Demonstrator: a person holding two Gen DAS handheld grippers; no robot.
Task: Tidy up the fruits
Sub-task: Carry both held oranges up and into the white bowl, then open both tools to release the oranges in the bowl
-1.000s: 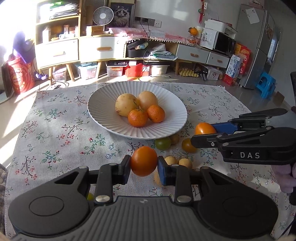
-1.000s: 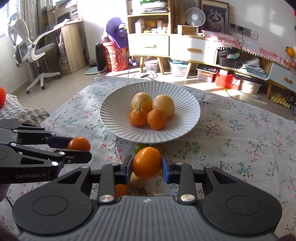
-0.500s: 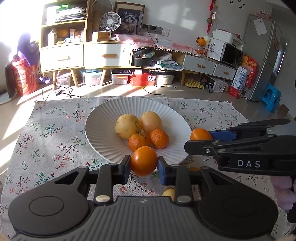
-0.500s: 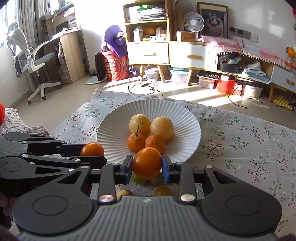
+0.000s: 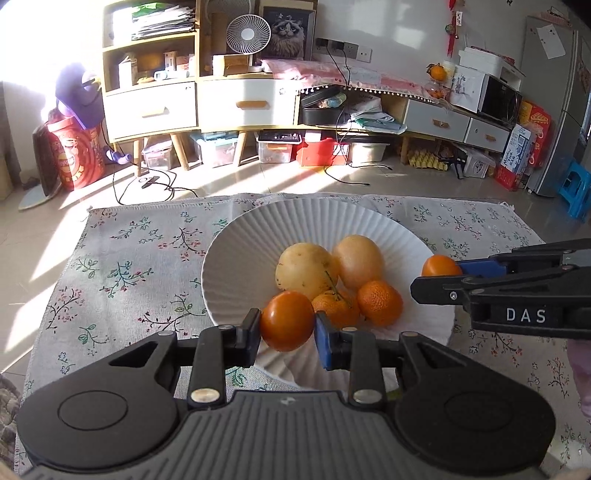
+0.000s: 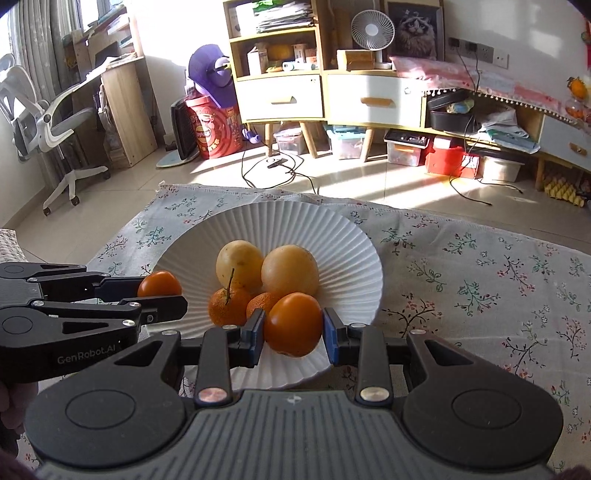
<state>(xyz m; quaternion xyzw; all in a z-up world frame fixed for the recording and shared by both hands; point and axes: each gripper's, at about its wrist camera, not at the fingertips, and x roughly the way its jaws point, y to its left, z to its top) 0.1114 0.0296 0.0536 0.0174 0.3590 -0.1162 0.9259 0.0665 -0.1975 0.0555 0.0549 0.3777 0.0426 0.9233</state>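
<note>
My left gripper (image 5: 287, 334) clamps a smooth, glossy orange tomato (image 5: 287, 320) between its pads, held over the near rim of the ribbed white plate (image 5: 236, 254). My right gripper (image 6: 293, 334) grips another tomato (image 6: 293, 324) likewise. Ahead, on the plate, sit two dimpled mandarins (image 5: 379, 302) and two round yellow fruits (image 5: 306, 271).

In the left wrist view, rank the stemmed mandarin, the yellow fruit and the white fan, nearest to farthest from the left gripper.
1. stemmed mandarin, just beyond the left gripper, on the plate.
2. yellow fruit, behind it, mid-plate.
3. white fan, on the far cabinet.
</note>
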